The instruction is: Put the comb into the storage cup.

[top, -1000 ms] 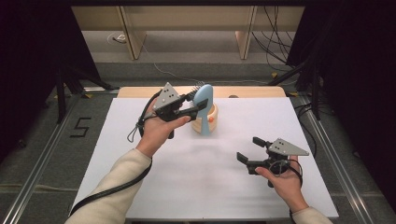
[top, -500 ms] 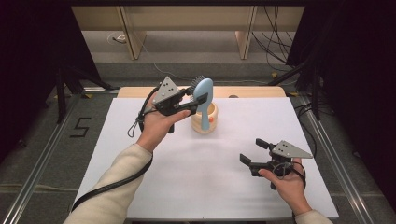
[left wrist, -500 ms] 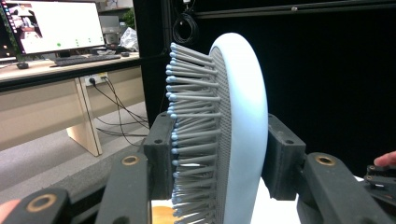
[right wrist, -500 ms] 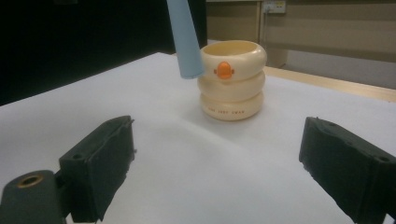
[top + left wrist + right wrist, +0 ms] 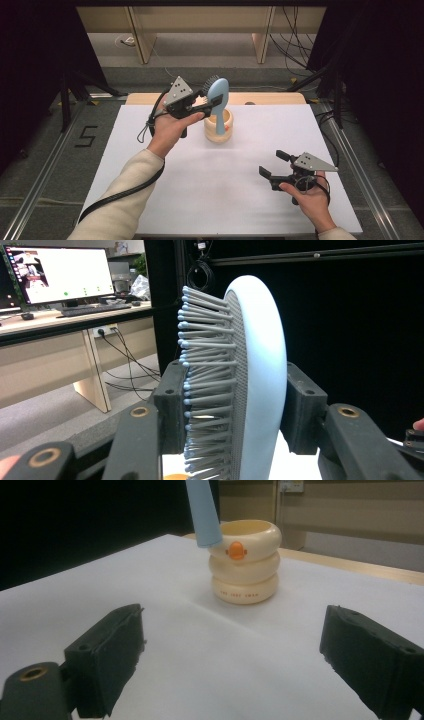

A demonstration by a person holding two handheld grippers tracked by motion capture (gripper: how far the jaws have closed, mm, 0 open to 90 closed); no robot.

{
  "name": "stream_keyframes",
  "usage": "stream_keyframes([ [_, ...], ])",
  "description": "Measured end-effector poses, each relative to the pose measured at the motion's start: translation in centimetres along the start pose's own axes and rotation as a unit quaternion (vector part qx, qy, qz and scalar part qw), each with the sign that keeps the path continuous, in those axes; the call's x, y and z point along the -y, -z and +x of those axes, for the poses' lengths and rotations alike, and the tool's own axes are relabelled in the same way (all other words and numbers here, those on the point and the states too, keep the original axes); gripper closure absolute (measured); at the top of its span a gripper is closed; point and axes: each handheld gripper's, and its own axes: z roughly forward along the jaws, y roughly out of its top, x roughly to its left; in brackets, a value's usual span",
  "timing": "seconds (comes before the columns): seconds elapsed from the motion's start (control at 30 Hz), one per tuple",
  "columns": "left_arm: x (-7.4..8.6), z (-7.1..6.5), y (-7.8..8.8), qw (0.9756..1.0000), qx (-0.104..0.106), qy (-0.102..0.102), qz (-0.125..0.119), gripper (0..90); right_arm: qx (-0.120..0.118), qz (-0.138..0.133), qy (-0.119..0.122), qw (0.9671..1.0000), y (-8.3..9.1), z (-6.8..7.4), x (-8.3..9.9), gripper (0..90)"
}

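Jaws of the right gripper stand wide and empty low over the near right of the table. Farther off, the left gripper clamps the brush by its head, held upright, handle tip just above the cup.

hairbrush tipped upright, handle nearer cup
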Motion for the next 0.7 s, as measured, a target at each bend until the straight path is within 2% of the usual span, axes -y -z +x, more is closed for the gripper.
stream_keyframes([
  [0.7,-0.73,0.45,-0.65,0.9999,-0.005,-0.008,-0.005,52.8,-0.001,0.004,-0.002,1.0000,0.21,0.01,0.26,11.6],
])
